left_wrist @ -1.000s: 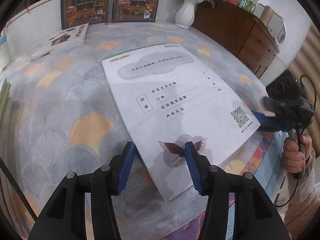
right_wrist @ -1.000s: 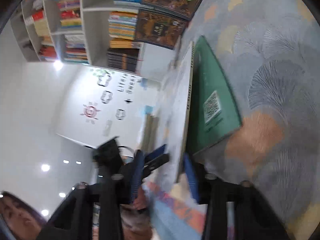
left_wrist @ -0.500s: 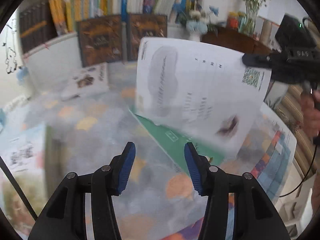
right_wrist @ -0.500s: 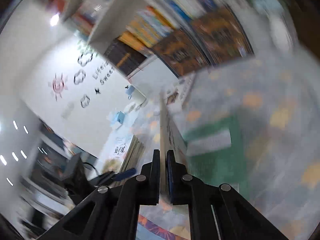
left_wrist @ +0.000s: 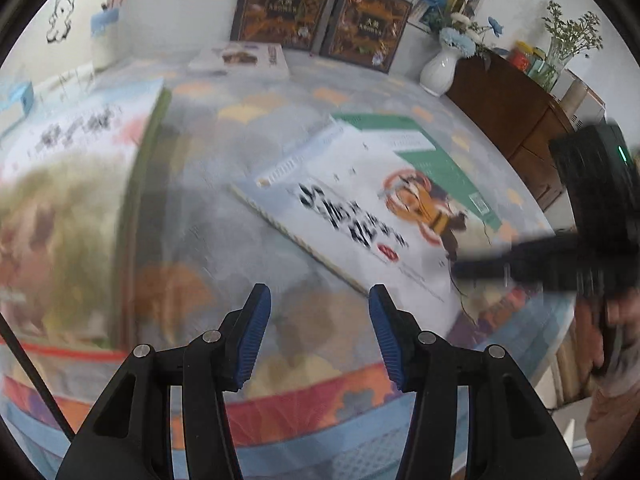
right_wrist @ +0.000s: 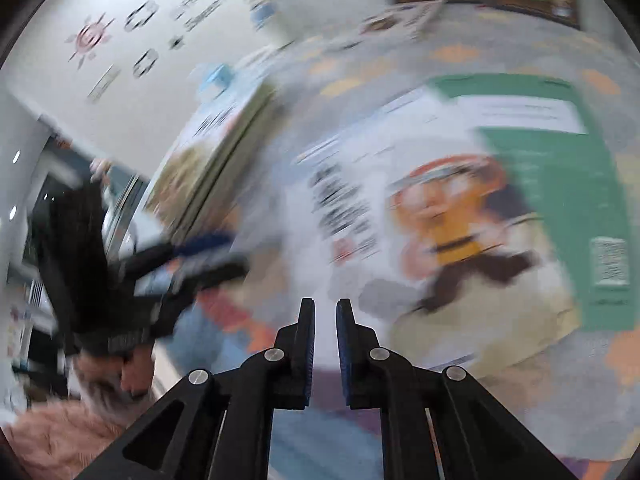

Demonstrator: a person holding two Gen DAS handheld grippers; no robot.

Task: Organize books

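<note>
A thin white book with a cartoon figure on its cover (left_wrist: pixel 372 216) lies closed and face up on the patterned tablecloth, on top of a green book (left_wrist: pixel 420 148). It also shows in the right wrist view (right_wrist: pixel 440 232). My left gripper (left_wrist: pixel 318 332) is open and empty, just short of the white book's near corner. My right gripper (right_wrist: pixel 325 332) has its jaws nearly together with a narrow gap and nothing between them, above the book's near edge. It shows in the left wrist view (left_wrist: pixel 480 268) at the book's right corner.
A large picture book (left_wrist: pixel 68 200) lies at the left. A pale book (left_wrist: pixel 240 58) lies at the back, before two dark books (left_wrist: pixel 320 12) leaning on a bookshelf. A white vase (left_wrist: pixel 438 68) and a brown cabinet (left_wrist: pixel 516 112) stand at the right.
The white book's cover, held raised by my right gripper, has come down and the book lies closed. My right gripper has let go. Both views swung and are blurred.
</note>
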